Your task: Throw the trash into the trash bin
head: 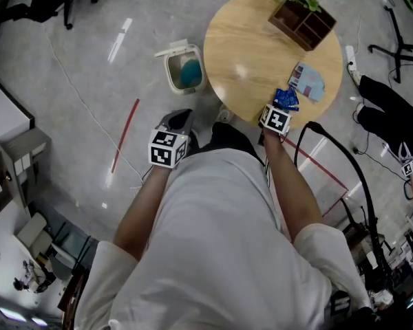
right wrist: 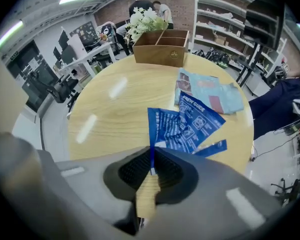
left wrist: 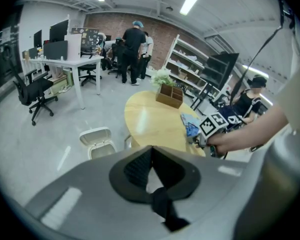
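Note:
A blue printed wrapper [head: 286, 100] [right wrist: 182, 124] lies at the near edge of the round wooden table [head: 244, 53] [right wrist: 115, 104]. My right gripper [head: 281, 110] [right wrist: 151, 159] points steeply down at it and is shut on its near edge. A light blue and pink packet [head: 308, 81] [right wrist: 210, 91] lies just beyond the wrapper. The white trash bin [head: 182, 71] [left wrist: 101, 146] stands on the floor left of the table, lid open, something blue inside. My left gripper [head: 181, 119] [left wrist: 151, 156] hangs over the floor near the bin, shut and empty.
A wooden box with white flowers [head: 303, 23] [right wrist: 160, 46] sits at the table's far side. A black cable [head: 344, 163] arcs at my right, beside a seated person [head: 392, 115]. Red tape [head: 126, 133] marks the floor. Desks, chairs and standing people [left wrist: 135, 49] are further back.

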